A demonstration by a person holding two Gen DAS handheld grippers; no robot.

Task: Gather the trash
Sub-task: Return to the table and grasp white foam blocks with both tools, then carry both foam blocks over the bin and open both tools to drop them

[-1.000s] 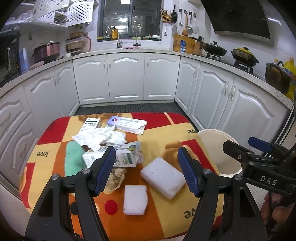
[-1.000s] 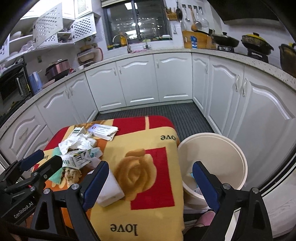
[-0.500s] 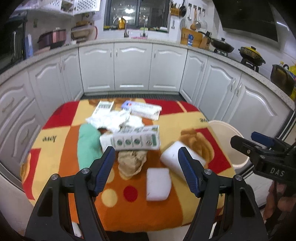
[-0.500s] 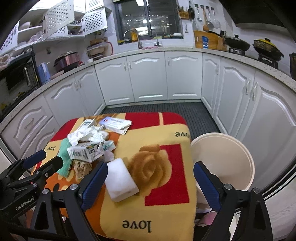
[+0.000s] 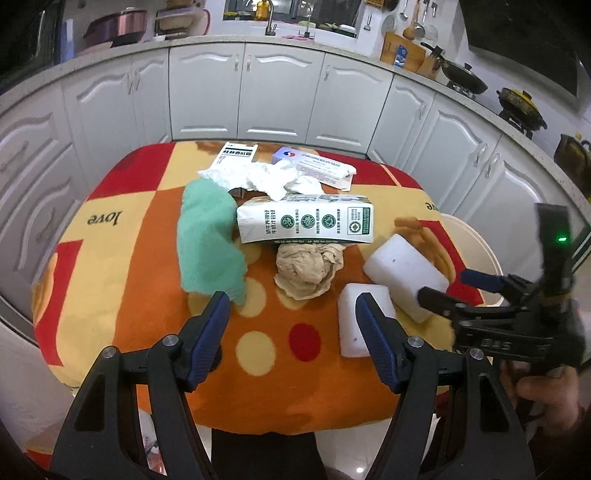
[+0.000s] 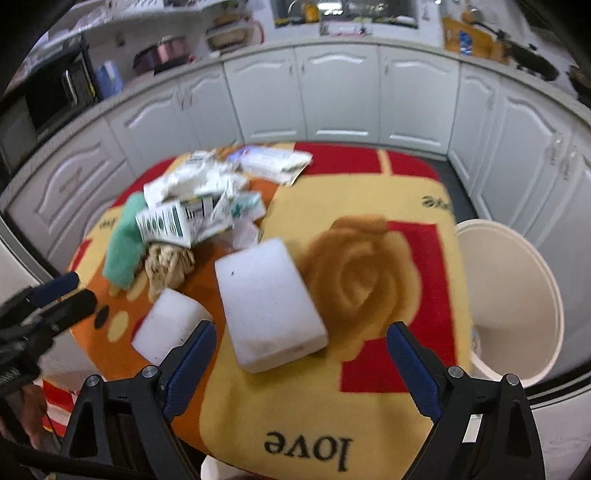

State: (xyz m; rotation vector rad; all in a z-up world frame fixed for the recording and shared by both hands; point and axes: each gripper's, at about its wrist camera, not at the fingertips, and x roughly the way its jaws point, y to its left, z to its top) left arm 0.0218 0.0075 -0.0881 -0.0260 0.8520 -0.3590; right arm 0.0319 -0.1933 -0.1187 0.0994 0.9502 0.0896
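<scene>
Fingers of the left gripper [image 5: 291, 314] spread wide above the brown paper wad [image 5: 308, 269]; right gripper [image 6: 301, 347] gapes wide over the large foam block [image 6: 269, 302], bucket [image 6: 517, 295] beside the table.

Motion blur smears the whole right wrist view, and the cream plastic bin [image 5: 471, 254] hides behind the table's three-o'clock edge.

Home kitchen, curved white cabinets [image 5: 280, 92], sink tap [image 5: 269, 18], wok on stove [image 5: 463, 79], hanging utensils [image 5: 410, 18]
</scene>
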